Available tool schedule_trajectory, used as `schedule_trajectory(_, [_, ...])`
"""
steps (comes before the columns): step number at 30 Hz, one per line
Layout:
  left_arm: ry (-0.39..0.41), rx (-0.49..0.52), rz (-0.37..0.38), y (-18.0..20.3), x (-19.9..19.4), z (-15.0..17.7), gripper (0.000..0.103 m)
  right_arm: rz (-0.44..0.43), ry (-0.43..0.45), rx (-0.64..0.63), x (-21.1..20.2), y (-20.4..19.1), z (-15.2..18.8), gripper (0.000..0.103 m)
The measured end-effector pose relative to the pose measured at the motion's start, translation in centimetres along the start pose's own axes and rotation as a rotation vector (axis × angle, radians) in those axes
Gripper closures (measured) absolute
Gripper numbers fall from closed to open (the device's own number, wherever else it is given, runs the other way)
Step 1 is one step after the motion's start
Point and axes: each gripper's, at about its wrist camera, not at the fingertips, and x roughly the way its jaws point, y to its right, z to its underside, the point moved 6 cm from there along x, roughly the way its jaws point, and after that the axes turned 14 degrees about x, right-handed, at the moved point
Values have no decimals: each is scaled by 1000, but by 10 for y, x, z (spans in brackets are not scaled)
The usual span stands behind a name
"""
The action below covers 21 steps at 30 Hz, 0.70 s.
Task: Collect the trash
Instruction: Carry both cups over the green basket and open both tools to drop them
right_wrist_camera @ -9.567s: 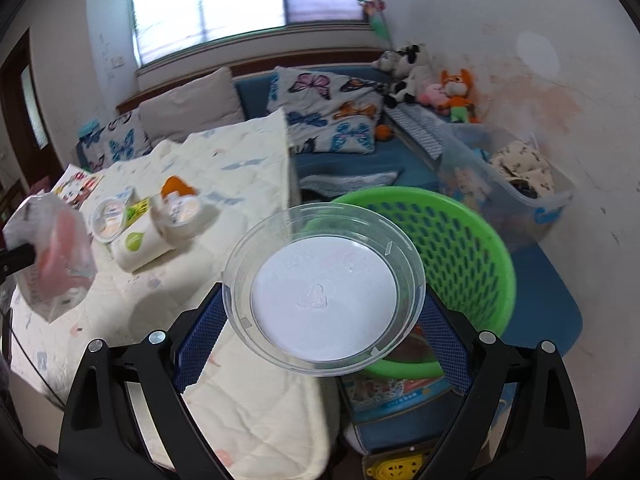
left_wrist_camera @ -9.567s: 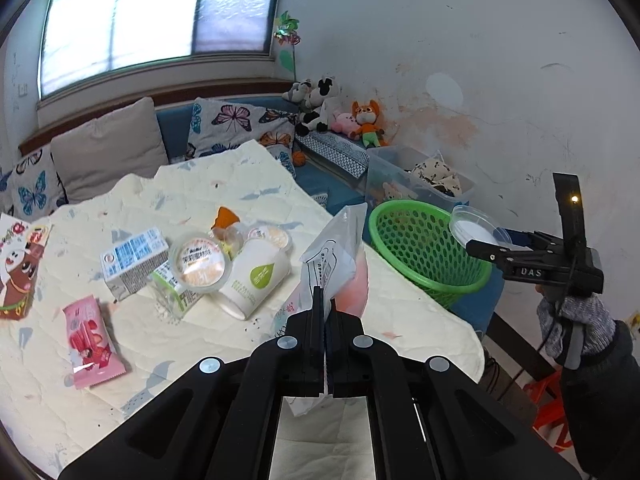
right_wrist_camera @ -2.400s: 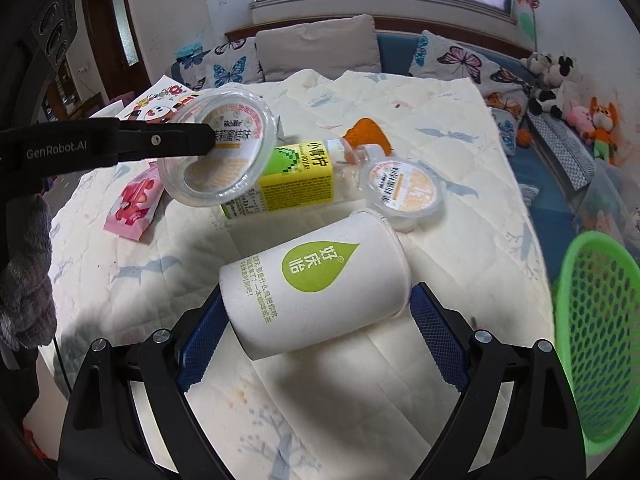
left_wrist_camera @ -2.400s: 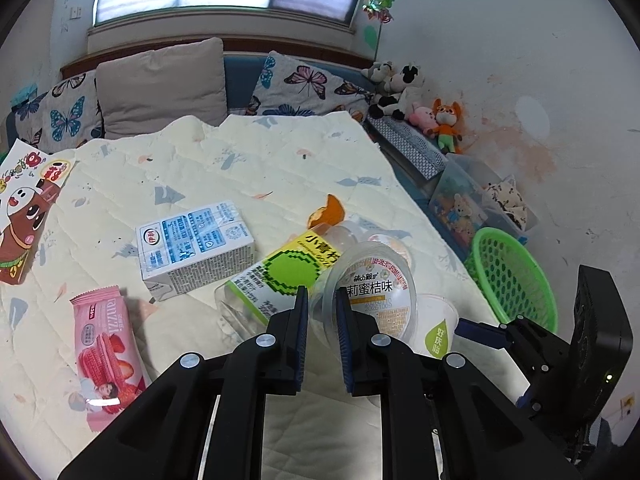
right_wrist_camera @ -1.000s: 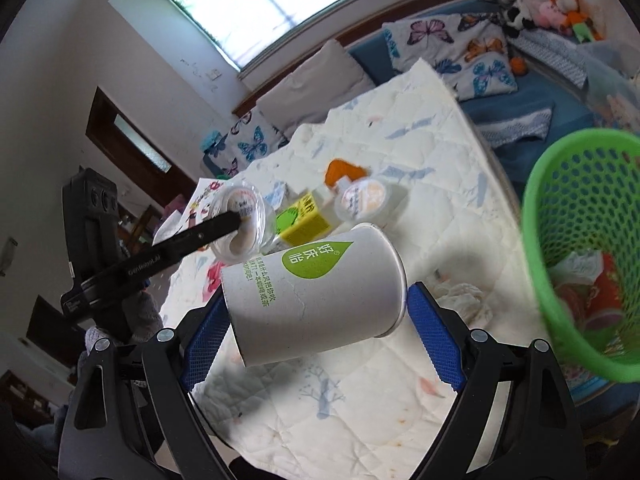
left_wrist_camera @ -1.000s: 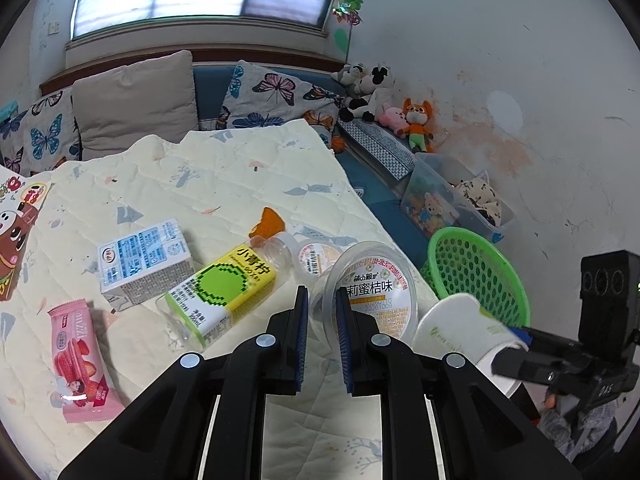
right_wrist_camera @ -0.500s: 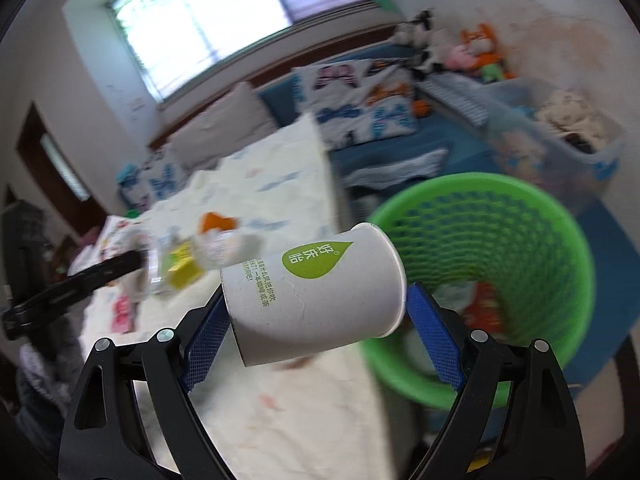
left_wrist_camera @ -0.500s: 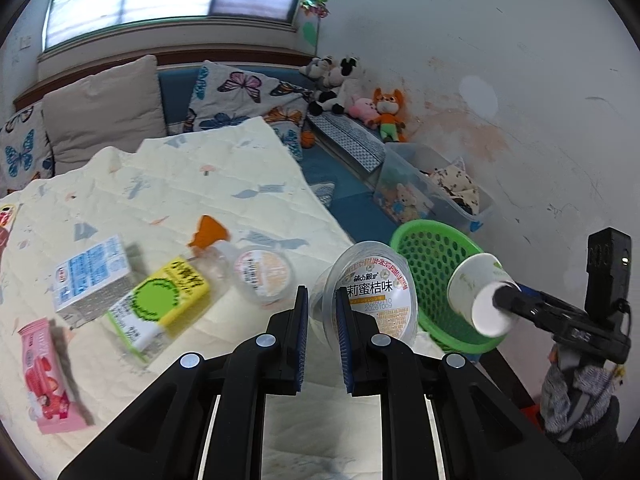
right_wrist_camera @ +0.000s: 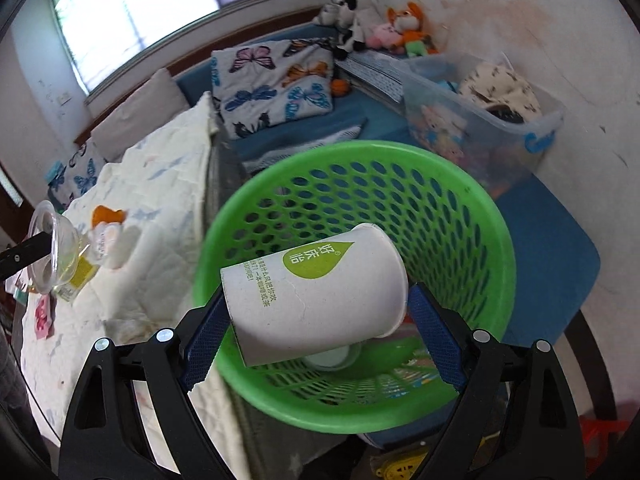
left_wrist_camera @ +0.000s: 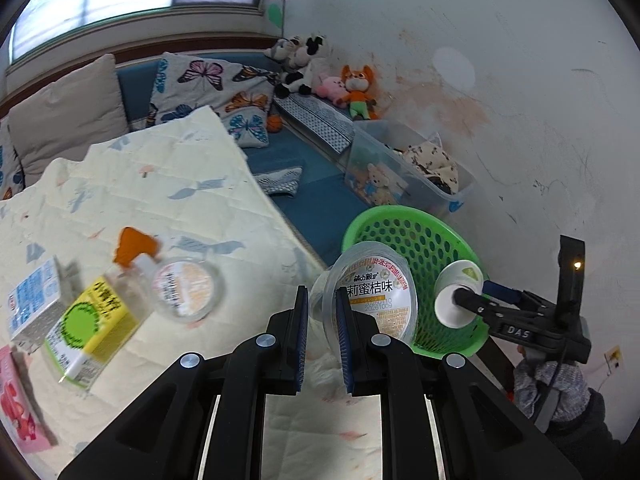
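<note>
Quilt-covered table fills the left of both views, with a blue bench and a plastic storage bin far behind and a stained wall to the right. Just off the table's right edge a green basket is seen, some trash already at its bottom. A paper cup lies sideways between the pads of the right gripper, directly over the basket's mouth; the jaws have just been opening, and the right pad looks barely clear of the cup's rim (the release step is judged to be in hand). A clear tub is pinched by its wall in the narrow jaws of the left gripper, held near the basket's near rim. Next, a full release is called for, then the tub must be carried over the rim. Open room exists above the basket, but both grippers crowd it, and the table edge lies close on the left. A carton and other litter remain on the quilt
</note>
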Motion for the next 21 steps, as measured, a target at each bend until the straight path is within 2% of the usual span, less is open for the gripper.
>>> schedule_trajectory(5, [-27, 16, 26, 16, 18, -7, 89, 8, -7, 13, 2, 10, -1, 12])
schedule_trajectory(21, [-104, 84, 91, 68, 74, -26, 89, 7, 23, -28, -20, 12, 10, 12])
